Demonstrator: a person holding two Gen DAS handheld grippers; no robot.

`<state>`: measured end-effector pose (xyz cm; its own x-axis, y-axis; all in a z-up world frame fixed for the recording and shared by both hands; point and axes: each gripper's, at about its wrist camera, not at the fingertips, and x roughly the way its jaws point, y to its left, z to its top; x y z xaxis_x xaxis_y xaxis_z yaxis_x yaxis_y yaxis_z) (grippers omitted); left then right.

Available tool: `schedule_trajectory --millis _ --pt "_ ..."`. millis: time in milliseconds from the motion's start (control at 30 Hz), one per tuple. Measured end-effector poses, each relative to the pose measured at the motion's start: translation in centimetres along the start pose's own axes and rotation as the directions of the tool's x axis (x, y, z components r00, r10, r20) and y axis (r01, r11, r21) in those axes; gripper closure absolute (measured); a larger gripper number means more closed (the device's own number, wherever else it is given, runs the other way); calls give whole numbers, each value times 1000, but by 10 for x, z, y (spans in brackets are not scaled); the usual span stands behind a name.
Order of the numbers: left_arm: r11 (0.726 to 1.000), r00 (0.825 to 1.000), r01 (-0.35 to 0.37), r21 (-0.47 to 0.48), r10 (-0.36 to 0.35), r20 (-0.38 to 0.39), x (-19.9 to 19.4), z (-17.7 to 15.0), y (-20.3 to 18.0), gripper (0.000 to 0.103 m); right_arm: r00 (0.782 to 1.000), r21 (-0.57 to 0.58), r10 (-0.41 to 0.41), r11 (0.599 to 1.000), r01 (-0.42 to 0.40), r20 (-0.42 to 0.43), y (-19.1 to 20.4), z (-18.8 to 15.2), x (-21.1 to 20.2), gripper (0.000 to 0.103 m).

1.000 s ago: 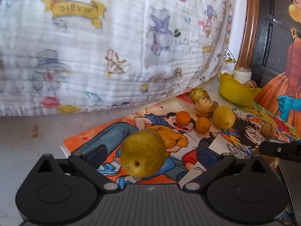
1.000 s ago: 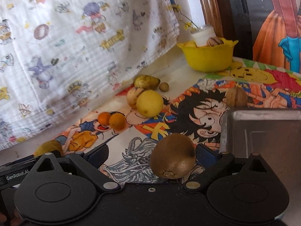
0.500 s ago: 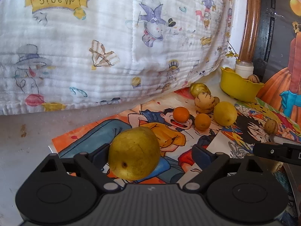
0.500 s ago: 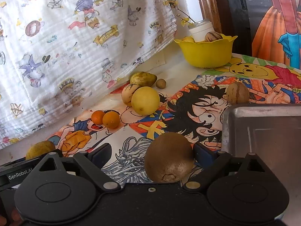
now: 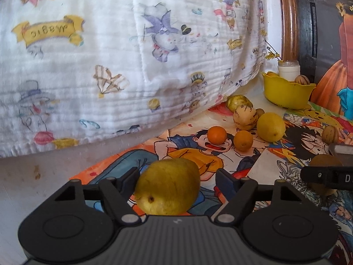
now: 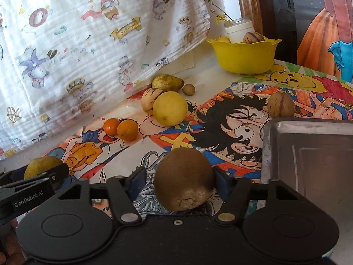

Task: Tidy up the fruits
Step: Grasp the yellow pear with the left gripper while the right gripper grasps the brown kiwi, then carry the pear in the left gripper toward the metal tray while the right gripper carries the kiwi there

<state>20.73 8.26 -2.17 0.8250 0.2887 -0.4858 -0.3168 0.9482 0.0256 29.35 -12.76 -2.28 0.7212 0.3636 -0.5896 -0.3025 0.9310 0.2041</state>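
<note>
Left gripper [image 5: 175,177] closing on pear [image 5: 167,186]: pear sits between the fingers [image 5: 130,176], long axis lying across the gap, touching the left finger, small gap at the right one. Not yet pinched. Right gripper [image 6: 179,180] closing on kiwi [image 6: 184,178]: kiwi centred between the fingers, right finger [image 6: 220,183] touching, left a hair off; grip not yet firm by the look. Both fruits resting on cartoon-print mat [image 6: 220,119] on the table. Metal tray [image 6: 308,152] just right of kiwi, so right gripper nearer it.
</note>
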Motion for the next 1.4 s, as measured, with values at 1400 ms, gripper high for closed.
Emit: schedule_trajectory --millis 1400 --pt "962 957 273 -25 -274 -93 -43 13 -63 39 993 117 111 986 -116 49 -84 -7 -106 46"
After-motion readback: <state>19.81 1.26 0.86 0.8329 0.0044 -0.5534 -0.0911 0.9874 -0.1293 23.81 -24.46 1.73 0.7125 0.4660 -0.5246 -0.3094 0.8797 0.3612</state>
